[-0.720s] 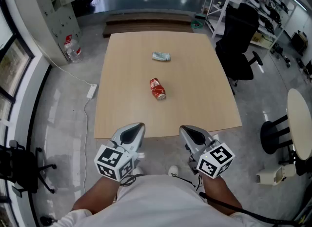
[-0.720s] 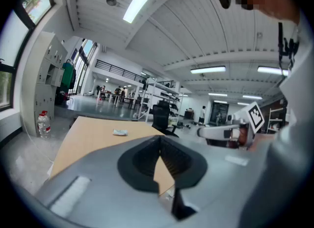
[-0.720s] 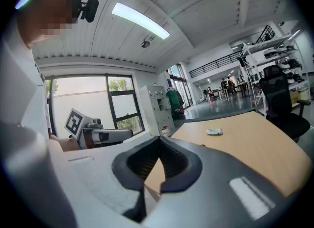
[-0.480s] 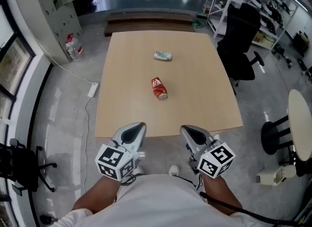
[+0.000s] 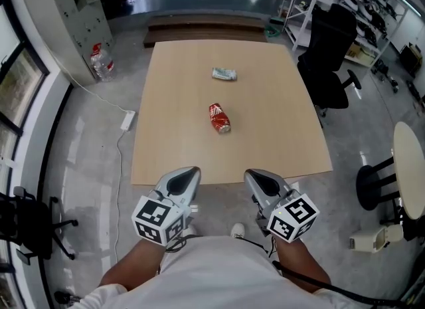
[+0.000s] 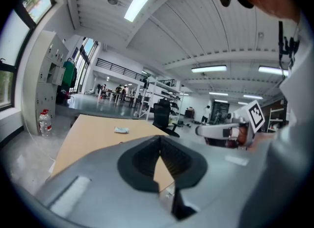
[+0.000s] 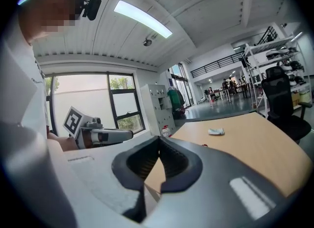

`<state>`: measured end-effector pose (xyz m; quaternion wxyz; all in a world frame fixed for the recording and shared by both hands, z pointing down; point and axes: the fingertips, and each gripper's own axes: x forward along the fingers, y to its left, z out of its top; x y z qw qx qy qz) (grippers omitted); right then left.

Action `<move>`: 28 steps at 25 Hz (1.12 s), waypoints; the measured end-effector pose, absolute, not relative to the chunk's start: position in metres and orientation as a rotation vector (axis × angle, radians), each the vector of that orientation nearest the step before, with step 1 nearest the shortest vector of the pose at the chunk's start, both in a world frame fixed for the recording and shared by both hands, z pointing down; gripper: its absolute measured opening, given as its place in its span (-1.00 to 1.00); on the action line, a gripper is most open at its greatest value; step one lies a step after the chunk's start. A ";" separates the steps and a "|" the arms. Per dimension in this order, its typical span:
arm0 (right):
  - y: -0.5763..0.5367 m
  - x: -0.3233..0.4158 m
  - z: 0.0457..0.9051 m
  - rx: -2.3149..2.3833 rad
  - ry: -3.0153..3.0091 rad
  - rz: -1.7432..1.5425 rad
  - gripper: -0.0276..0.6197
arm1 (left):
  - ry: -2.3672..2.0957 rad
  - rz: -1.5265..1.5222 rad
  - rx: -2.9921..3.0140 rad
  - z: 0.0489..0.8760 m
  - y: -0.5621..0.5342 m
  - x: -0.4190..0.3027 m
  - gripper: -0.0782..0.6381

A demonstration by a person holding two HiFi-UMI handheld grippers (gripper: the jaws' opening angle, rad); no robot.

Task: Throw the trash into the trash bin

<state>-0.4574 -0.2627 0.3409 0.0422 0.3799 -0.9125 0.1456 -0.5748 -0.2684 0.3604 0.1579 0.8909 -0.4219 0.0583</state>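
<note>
Crushed red can (image 5: 220, 117) lies on its side near the middle of the wooden surface (image 5: 279, 141). Crumpled pale wrapper (image 5: 224, 74) lies farther out, well apart from the can. Neither is touched. Left gripper (image 5: 188, 172) and right gripper (image 5: 256, 177) are side by side off the near edge, close to the person's body. Fingers of each are pressed together with nothing between. Black office chair (image 5: 329, 55) stands right of the surface; water bottle (image 5: 99, 62) on the floor, left.

Legible text: none.
- Red can (image 5: 219, 117), middle of table (image 5: 172, 135): white print, too small to read.
- Crumpled wrapper (image 5: 224, 74), far part of table: no legible marking.
- Bottle (image 5: 101, 62), floor, far left: red label, illegible.
- Cubes on left gripper (image 5: 191, 169) and right gripper (image 5: 248, 173): black-and-white square markers, no letters.
</note>
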 end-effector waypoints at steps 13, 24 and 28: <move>-0.255 -0.474 0.342 1.165 -2.787 0.447 -0.91 | -1.183 0.187 2.591 0.360 -0.264 -0.589 -0.76; -0.258 -0.490 0.342 1.203 -2.766 0.438 -0.91 | -1.140 0.205 2.635 0.357 -0.270 -0.602 -0.76; -0.260 -0.502 0.342 1.219 -2.760 0.436 -0.91 | -1.125 0.219 2.638 0.361 -0.273 -0.615 -0.76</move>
